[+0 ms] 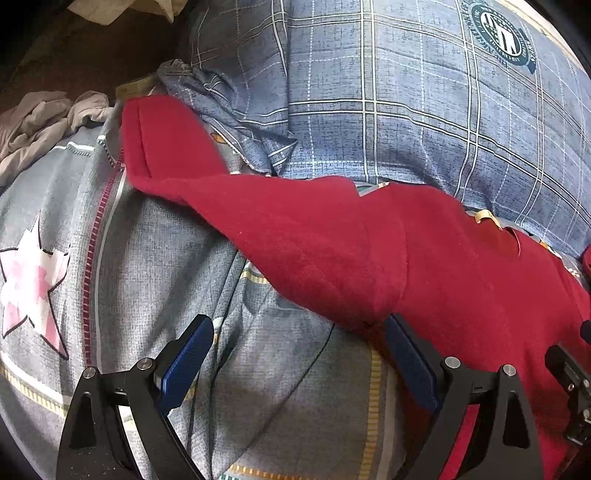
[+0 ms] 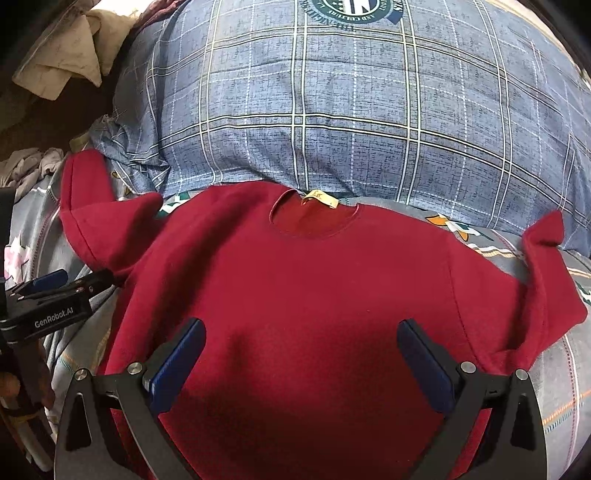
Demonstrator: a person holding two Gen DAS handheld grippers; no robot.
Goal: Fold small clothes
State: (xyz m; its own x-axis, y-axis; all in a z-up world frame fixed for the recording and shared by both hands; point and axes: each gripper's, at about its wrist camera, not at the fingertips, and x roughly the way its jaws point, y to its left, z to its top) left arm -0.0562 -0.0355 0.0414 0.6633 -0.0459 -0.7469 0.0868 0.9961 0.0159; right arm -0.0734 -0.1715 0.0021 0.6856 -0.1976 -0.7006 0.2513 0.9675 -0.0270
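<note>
Sweater [image 2: 295, 288] flat, beneath both spread jaws

"GenRobot.AI" is printed in pale letters on the black body of the left gripper [image 2: 62, 282], at the left edge of the right wrist view. A round crest [image 1: 503, 34] is printed on the plaid pillow [image 1: 388, 110], upper right in the left wrist view and, upside down, at top centre in the right wrist view; its ring lettering is too small to be read. A yellow tag [image 2: 320, 196] at the sweater [image 2: 314, 295] collar is seen, its print illegible.

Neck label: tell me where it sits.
Right wrist view, upper middle: the neck label sits inside the red sweater's collar, just below the plaid pillow.
</note>
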